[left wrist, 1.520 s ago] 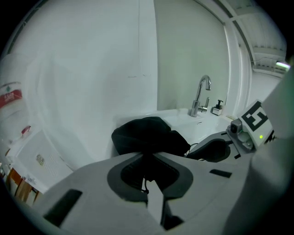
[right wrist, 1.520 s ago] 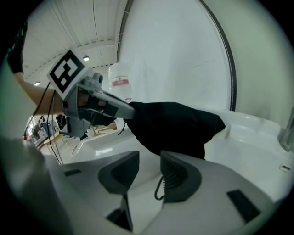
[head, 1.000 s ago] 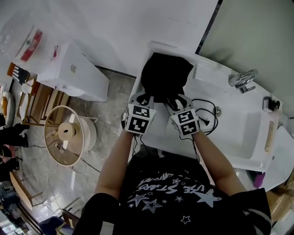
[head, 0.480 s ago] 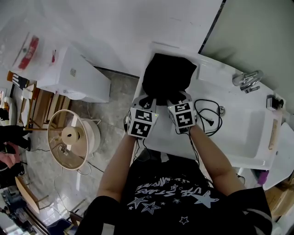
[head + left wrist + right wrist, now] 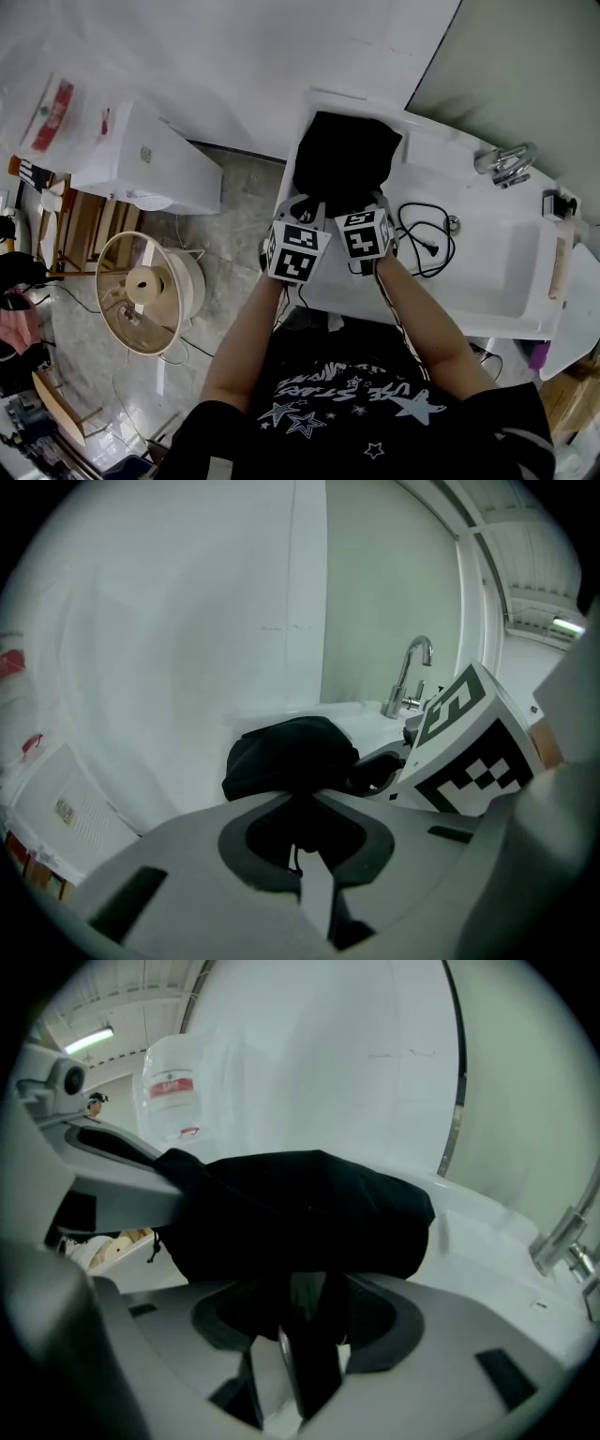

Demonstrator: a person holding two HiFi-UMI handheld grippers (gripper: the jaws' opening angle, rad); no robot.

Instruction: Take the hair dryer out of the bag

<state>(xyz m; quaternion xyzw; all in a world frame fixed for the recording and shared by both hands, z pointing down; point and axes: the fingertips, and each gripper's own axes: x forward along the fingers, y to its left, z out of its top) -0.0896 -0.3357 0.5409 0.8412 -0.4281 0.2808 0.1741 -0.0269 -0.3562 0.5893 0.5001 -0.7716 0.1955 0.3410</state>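
Note:
A black cloth bag point(image 5: 342, 159) lies on the left end of the white sink counter point(image 5: 469, 281). Both grippers sit side by side at its near edge. My left gripper point(image 5: 302, 204) is shut on the bag's black cloth point(image 5: 291, 757), its jaws meeting at the hem point(image 5: 305, 841). My right gripper point(image 5: 361, 208) reaches into the bag's mouth point(image 5: 300, 1208). A dark glossy part, apparently the hair dryer's handle, fills the gap between its jaws point(image 5: 314, 1326), which are opening slightly. The rest of the dryer is hidden in the bag. Its black cord point(image 5: 427, 239) trails over the counter.
A chrome faucet point(image 5: 506, 161) stands at the counter's back right, and a small dark object point(image 5: 553, 208) lies at its far right. On the floor to the left are a white box-shaped unit point(image 5: 150, 155) and a round wire-framed appliance point(image 5: 141, 281).
My right gripper has shifted left and forward, closer to the left gripper and the bag's mouth, and has turned a little. The left gripper has stayed on the bag.

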